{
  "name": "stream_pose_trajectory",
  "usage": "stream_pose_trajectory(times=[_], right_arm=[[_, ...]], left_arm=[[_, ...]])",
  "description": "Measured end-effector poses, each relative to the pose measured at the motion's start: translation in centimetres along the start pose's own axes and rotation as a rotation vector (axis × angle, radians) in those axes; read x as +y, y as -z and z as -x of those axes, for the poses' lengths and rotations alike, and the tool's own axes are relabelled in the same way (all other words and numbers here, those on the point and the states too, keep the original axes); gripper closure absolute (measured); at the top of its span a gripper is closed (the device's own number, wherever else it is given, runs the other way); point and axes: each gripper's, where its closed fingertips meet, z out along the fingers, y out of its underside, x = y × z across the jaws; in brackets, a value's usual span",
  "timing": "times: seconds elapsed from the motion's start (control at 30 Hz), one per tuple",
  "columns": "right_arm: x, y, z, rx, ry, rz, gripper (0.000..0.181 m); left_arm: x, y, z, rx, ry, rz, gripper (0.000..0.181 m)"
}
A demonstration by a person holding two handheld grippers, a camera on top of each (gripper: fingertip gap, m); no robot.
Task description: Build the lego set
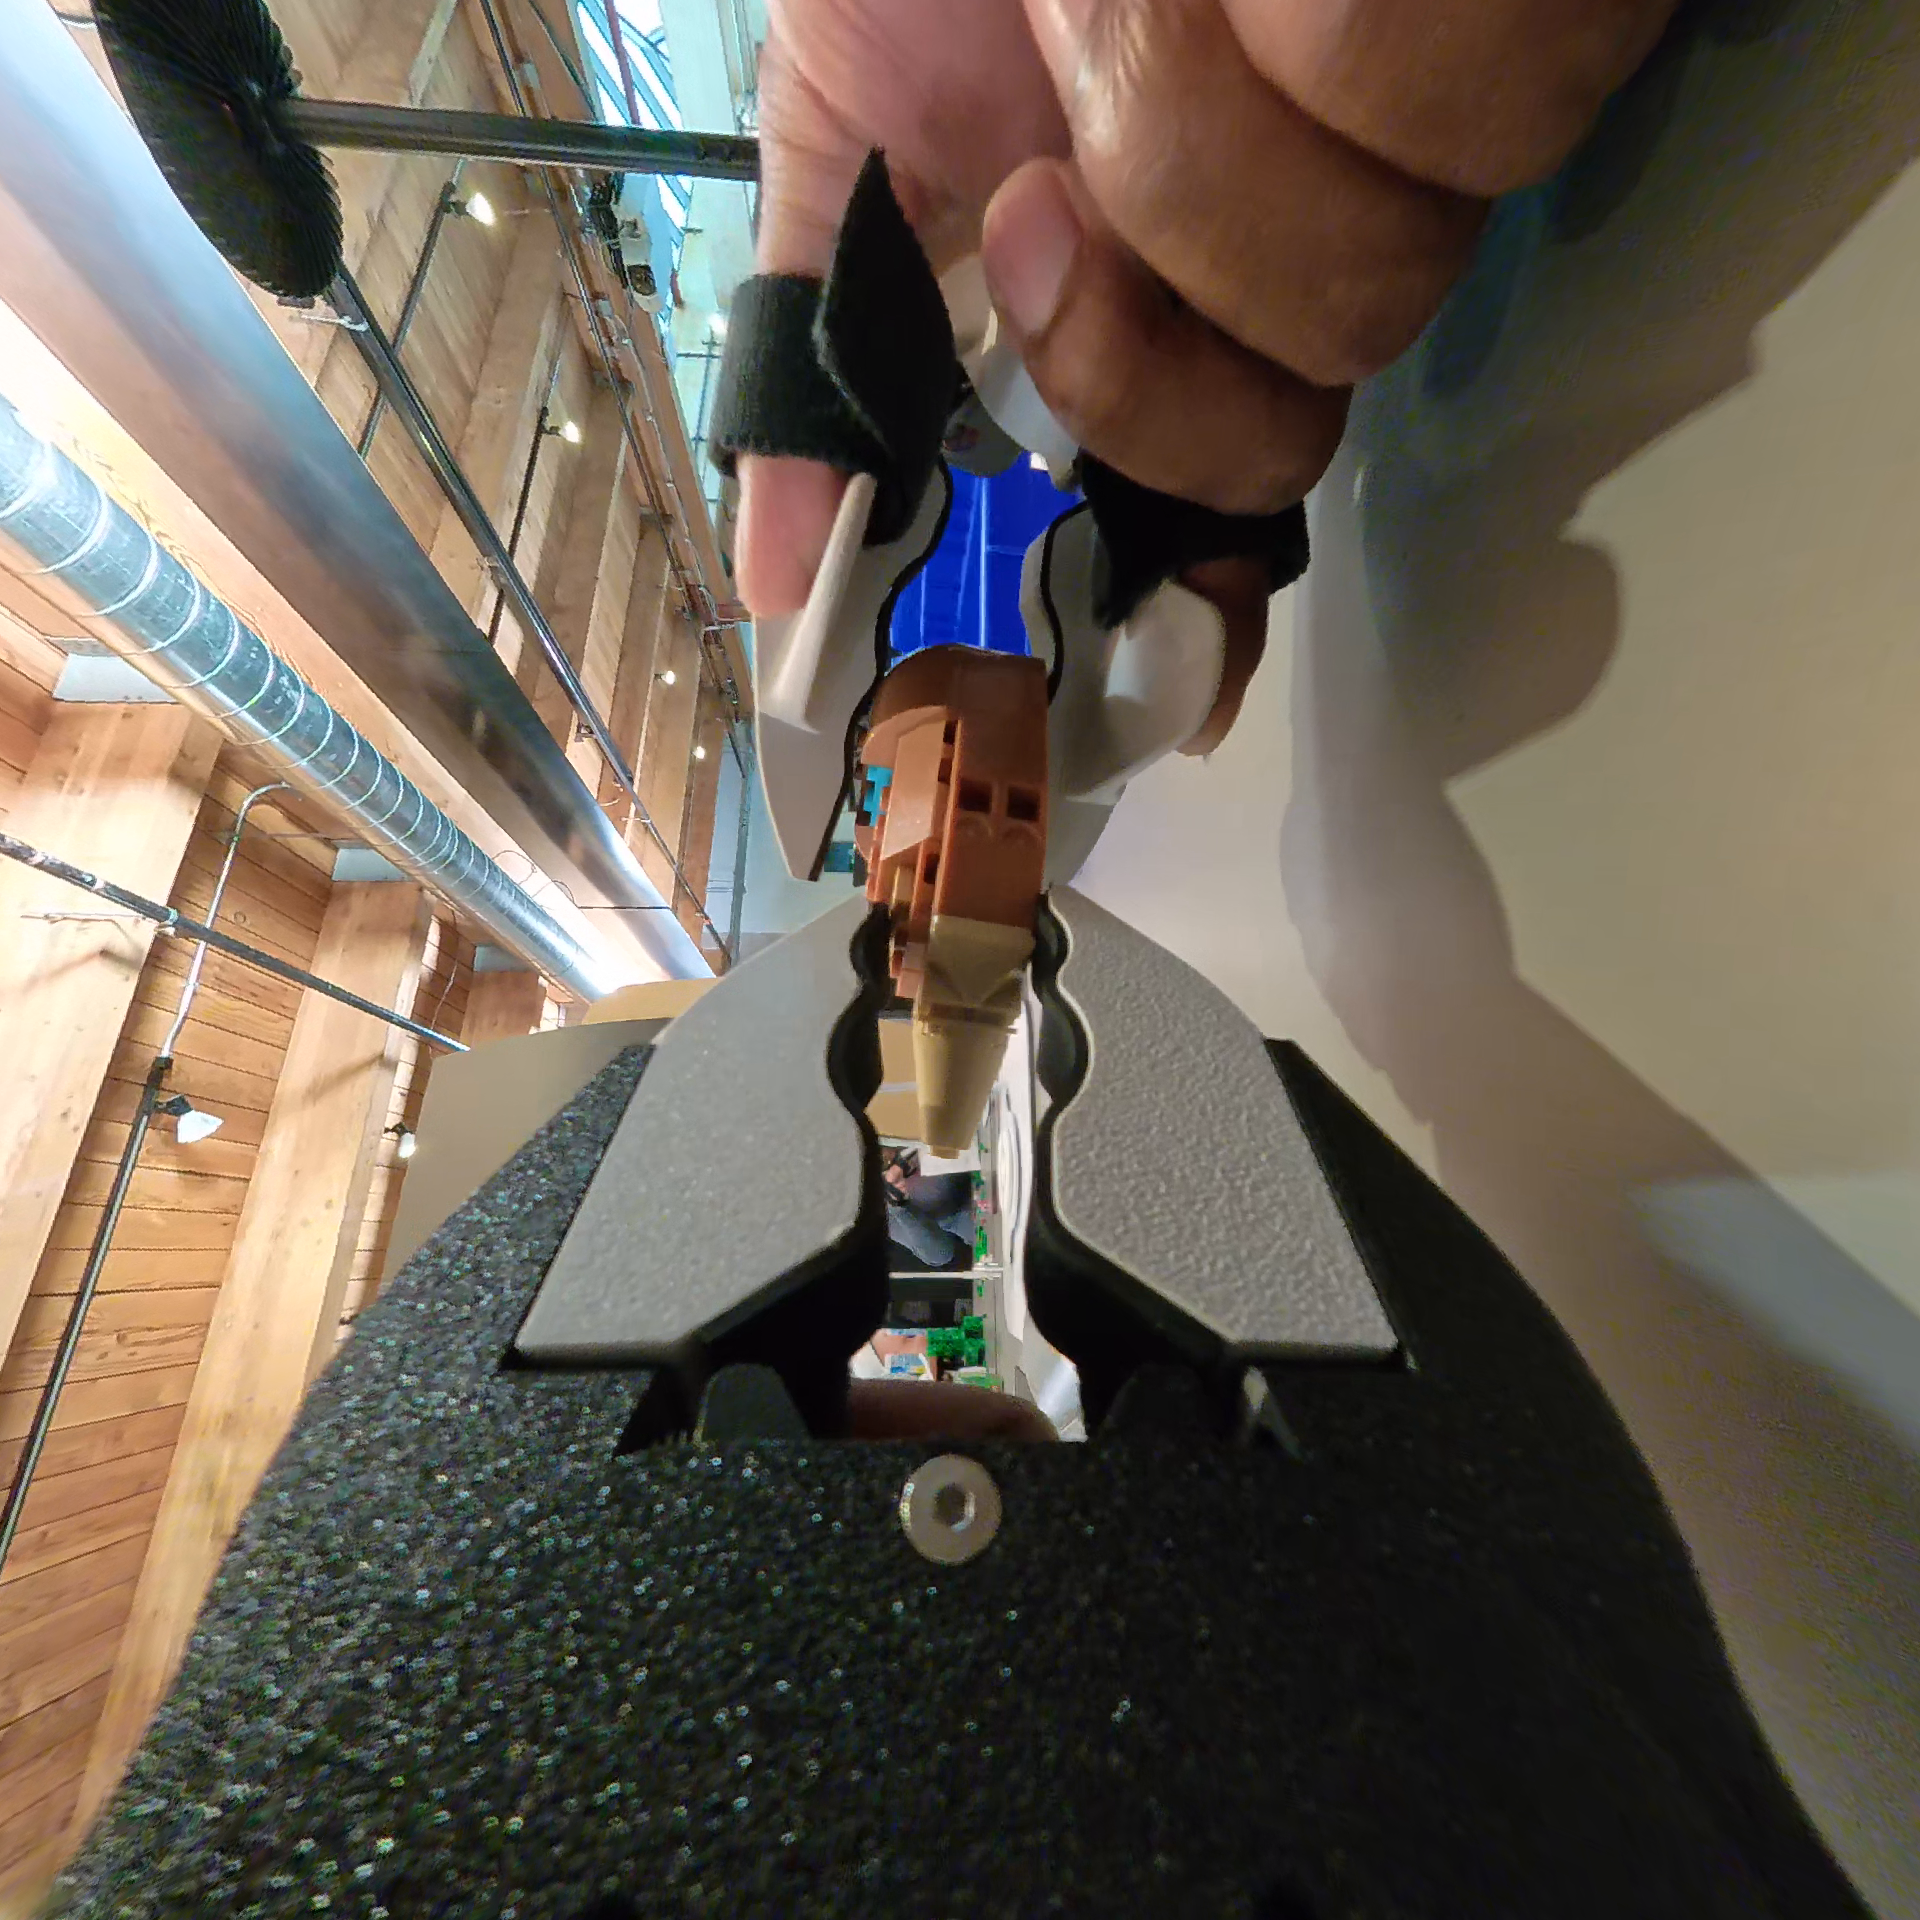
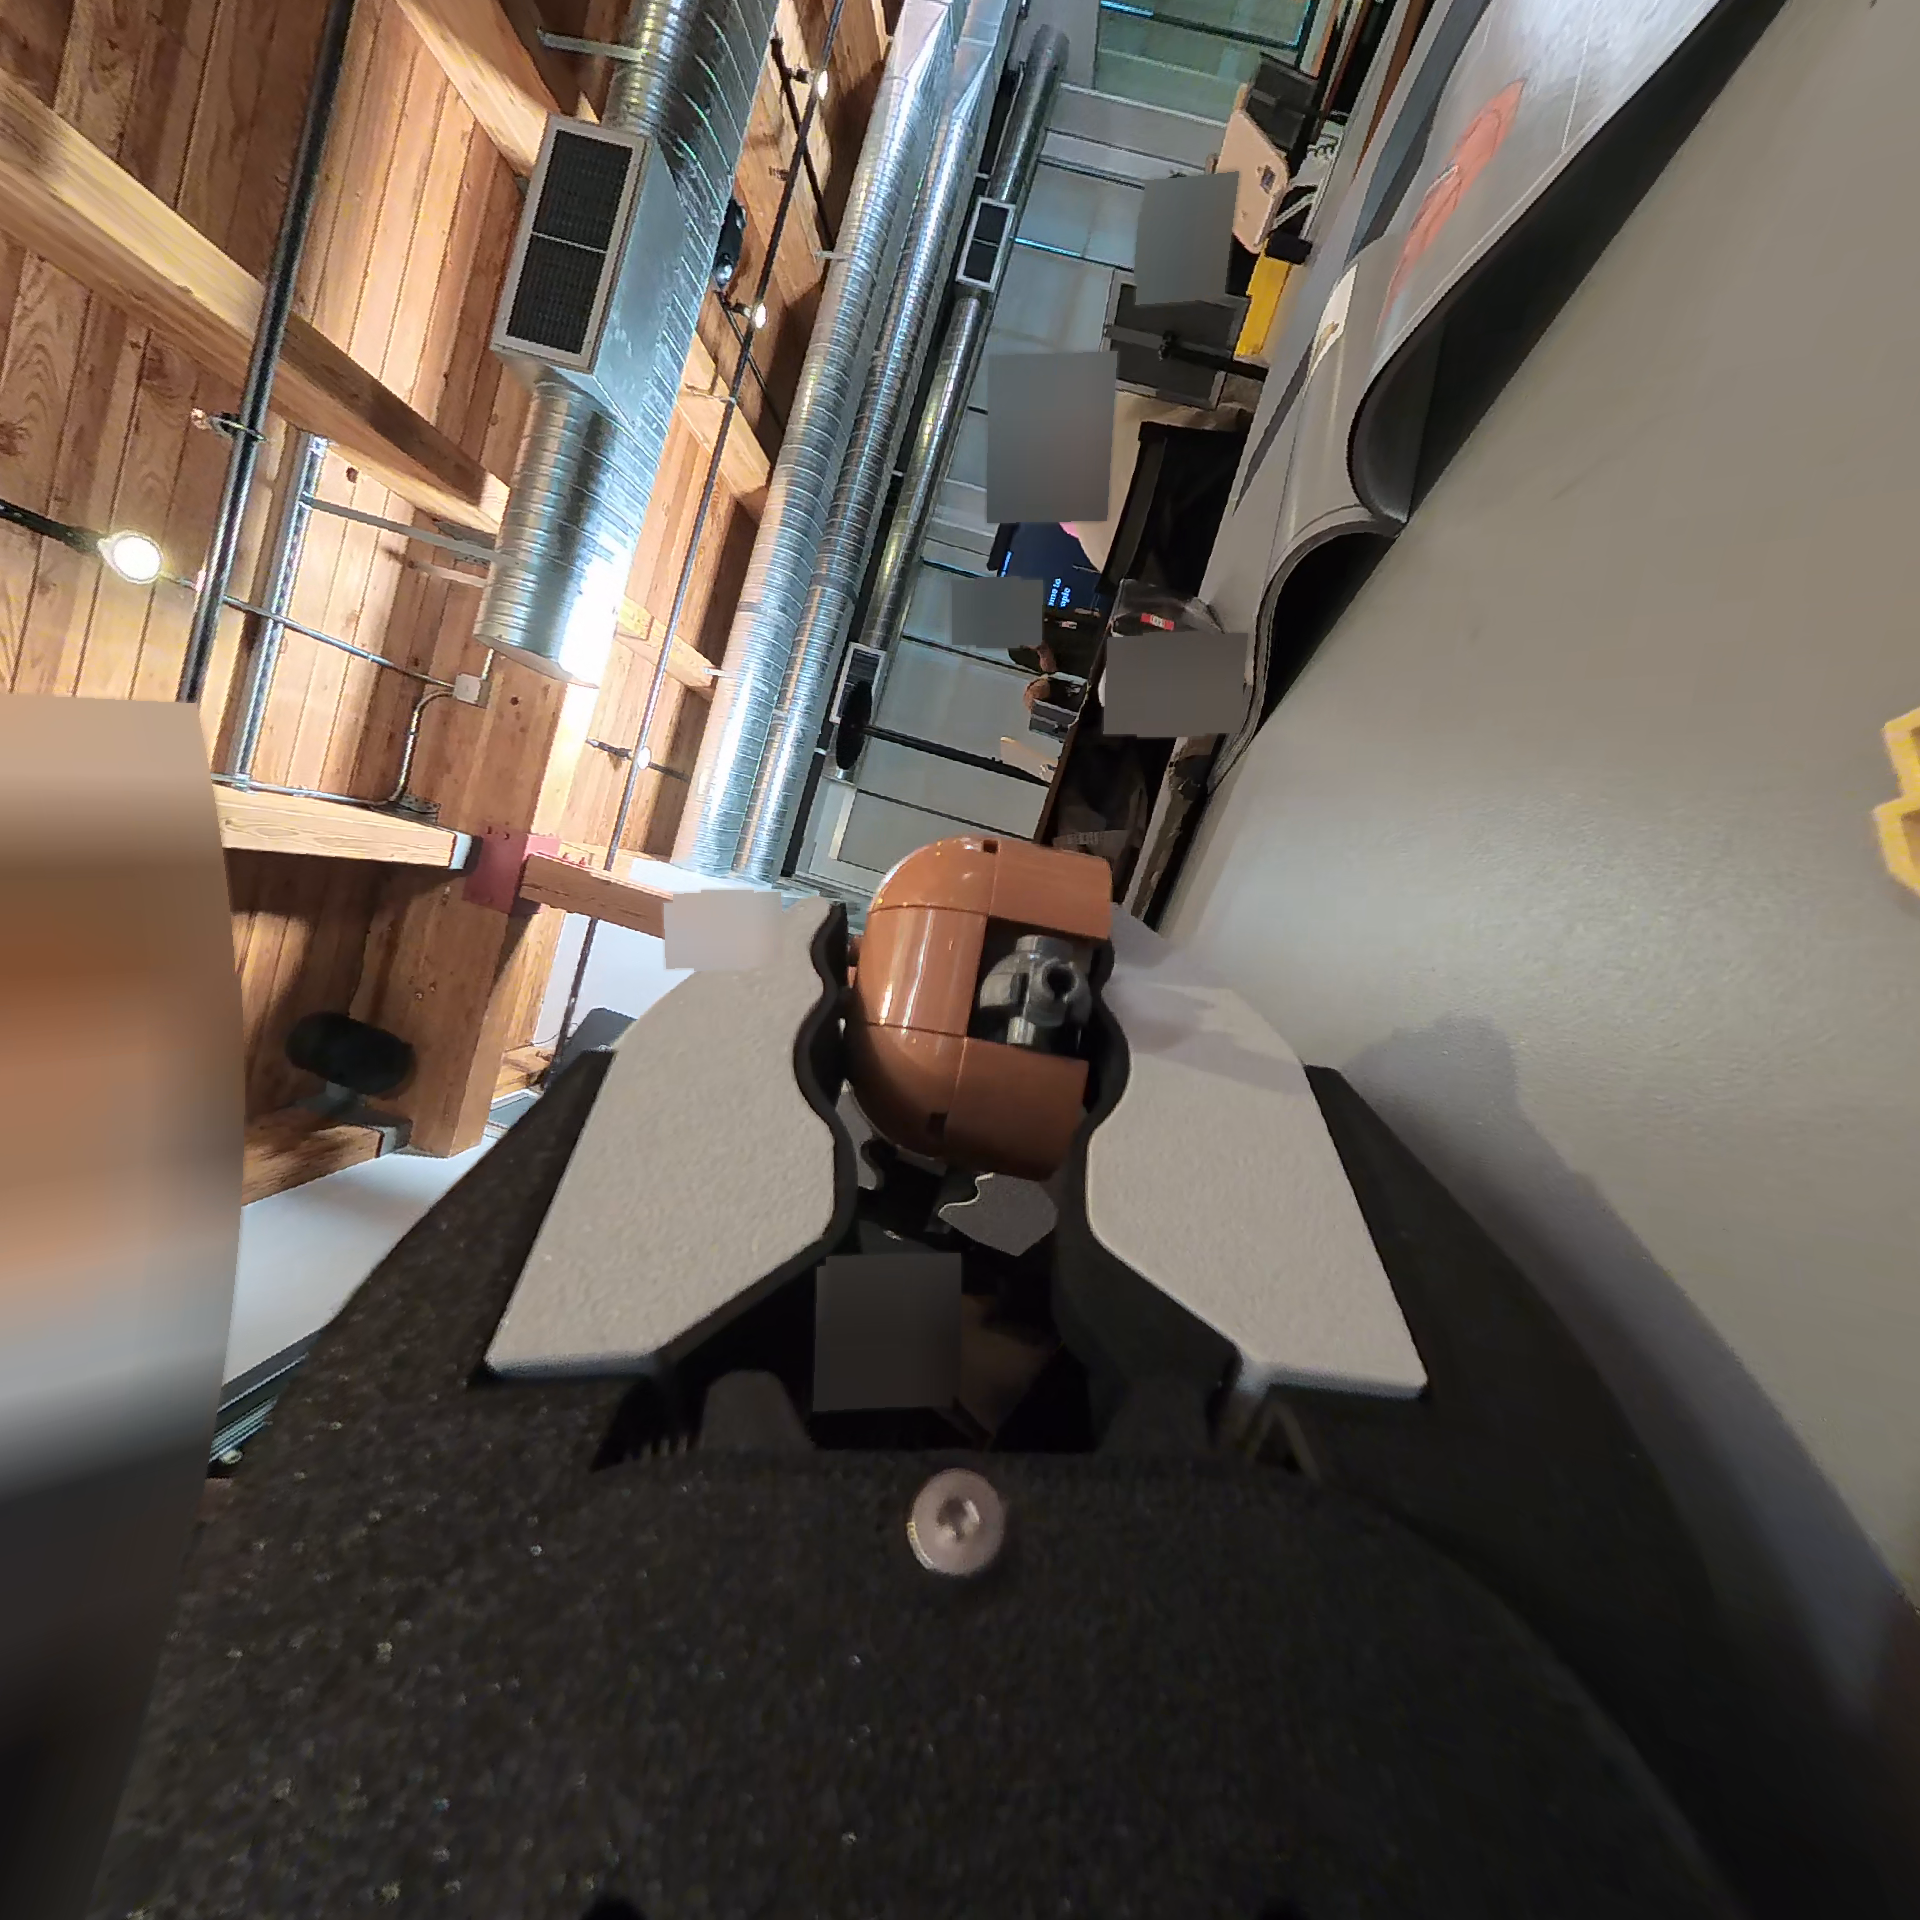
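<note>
A lego assembly is held between both grippers, up off the table. In the left wrist view its brown body [image 1: 961,790] ends in a tan cone-shaped part [image 1: 956,1039]. My left gripper [image 1: 961,935] is shut on the tan end. My right gripper [image 1: 951,831] comes in from above, held by a hand [image 1: 1143,208], and is shut on the brown end. In the right wrist view my right gripper [image 2: 977,956] clamps a rounded brown shell [image 2: 925,1039] with a grey joint piece [image 2: 1039,992] showing inside it.
The table surface [image 2: 1558,935] runs along the right side of both views. A yellow lego piece [image 2: 1901,810] lies on it at the right edge. A dark mat [image 2: 1455,343] lies farther off. Wooden walls and metal ducts [image 2: 810,520] fill the background. Only a small space, under 4 cm, lies between the two pairs of fingers.
</note>
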Motion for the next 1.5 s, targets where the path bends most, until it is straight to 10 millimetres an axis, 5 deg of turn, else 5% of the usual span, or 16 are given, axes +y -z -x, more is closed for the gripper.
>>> stream_pose_trajectory(times=[0.7,1.1,1.5], right_arm=[[-0.5,-0.1,0.1,-0.054,-0.058,-0.046,0.14],[-1.6,0.1,0.7,-0.037,0.043,-0.074,0.14],[-1.3,0.0,0.5,-0.032,0.04,-0.07,0.141]], left_arm=[[-0.2,0.2,0.0,-0.023,0.038,-0.011,0.152],[-0.4,1.0,1.3,0.023,0.517,-0.062,0.134],[-0.4,1.0,0.4,0.073,0.555,-0.06,0.135]])
